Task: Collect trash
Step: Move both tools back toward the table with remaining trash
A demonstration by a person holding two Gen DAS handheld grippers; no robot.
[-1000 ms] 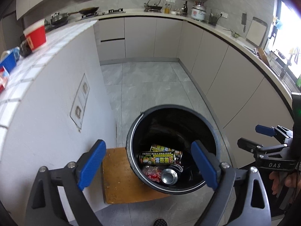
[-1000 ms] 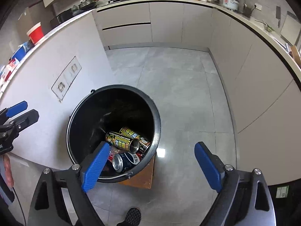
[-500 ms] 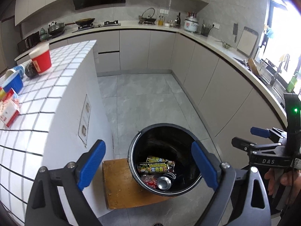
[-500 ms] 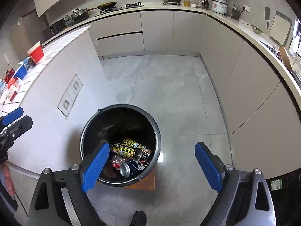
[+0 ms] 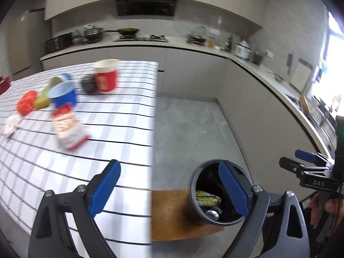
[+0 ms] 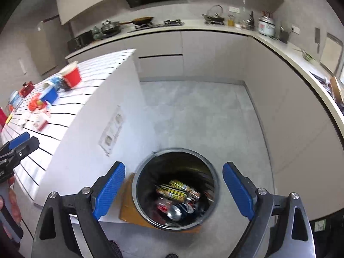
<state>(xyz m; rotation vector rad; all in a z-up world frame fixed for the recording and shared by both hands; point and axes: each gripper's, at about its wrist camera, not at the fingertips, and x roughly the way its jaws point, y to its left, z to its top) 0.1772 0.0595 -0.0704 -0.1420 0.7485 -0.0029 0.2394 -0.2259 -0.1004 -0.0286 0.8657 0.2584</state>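
A black trash bin [image 6: 175, 188] stands on a wooden board [image 5: 169, 215] on the floor, with several cans [image 6: 178, 191] inside; it also shows in the left wrist view [image 5: 194, 185]. Trash lies on the white tiled counter [image 5: 120, 129]: a red cup [image 5: 106, 78], a blue cup [image 5: 63, 95], a red-and-white packet [image 5: 67, 128], a red wrapper [image 5: 26, 105] and a crumpled tissue [image 5: 10, 124]. My left gripper [image 5: 169, 191] is open and empty over the counter's right edge. My right gripper [image 6: 174, 191] is open and empty above the bin.
Grey cabinets [image 6: 290, 118] run along the back and right, with pots and a stove on the worktop [image 6: 193, 24]. The grey floor [image 6: 193, 111] lies between counter and cabinets. A dark round object [image 5: 88, 83] lies beside the red cup.
Both grippers have risen and tilted up. The left one swung left, so the countertop and its trash now fill its view. The bin looks smaller and lower in both views.
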